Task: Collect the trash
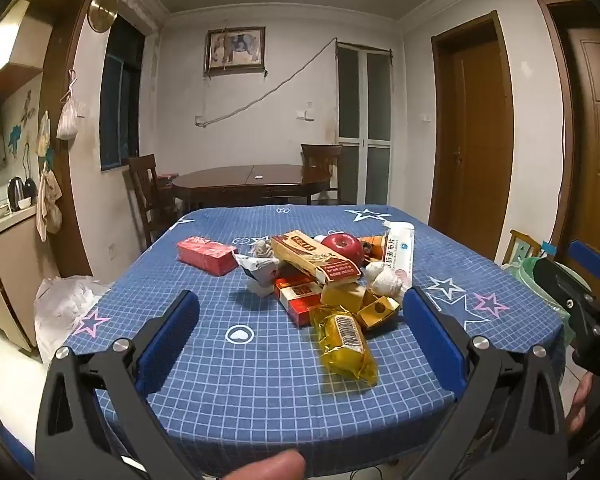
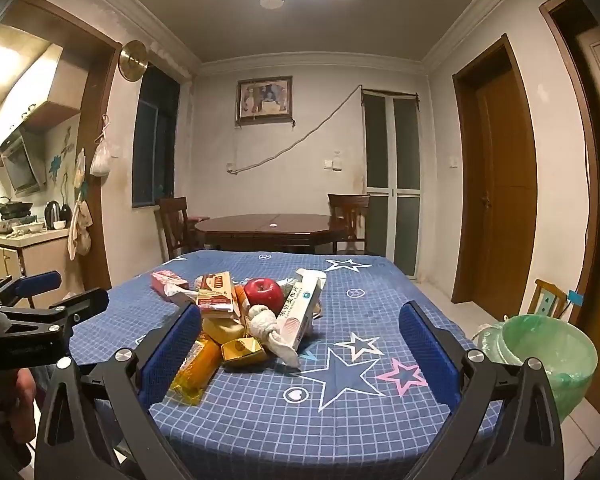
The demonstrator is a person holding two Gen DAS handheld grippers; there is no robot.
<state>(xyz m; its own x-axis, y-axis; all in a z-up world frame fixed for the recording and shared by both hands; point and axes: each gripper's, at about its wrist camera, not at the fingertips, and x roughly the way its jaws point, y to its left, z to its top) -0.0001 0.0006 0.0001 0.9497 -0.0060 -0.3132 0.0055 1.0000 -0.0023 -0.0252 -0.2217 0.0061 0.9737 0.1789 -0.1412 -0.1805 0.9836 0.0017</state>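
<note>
Pile of trash (image 1: 332,280) heaped mid-table on blue star-print tablecloth (image 1: 260,380), red apple (image 1: 343,249) among the boxes. Left gripper (image 1: 300,312) and right gripper (image 2: 300,332) both spread wide, empty, poised short of the heap. Green-lined bin (image 2: 556,356) beside table's right edge.

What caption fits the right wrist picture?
Open right gripper faces a trash pile beside a green-lined bin.
</note>
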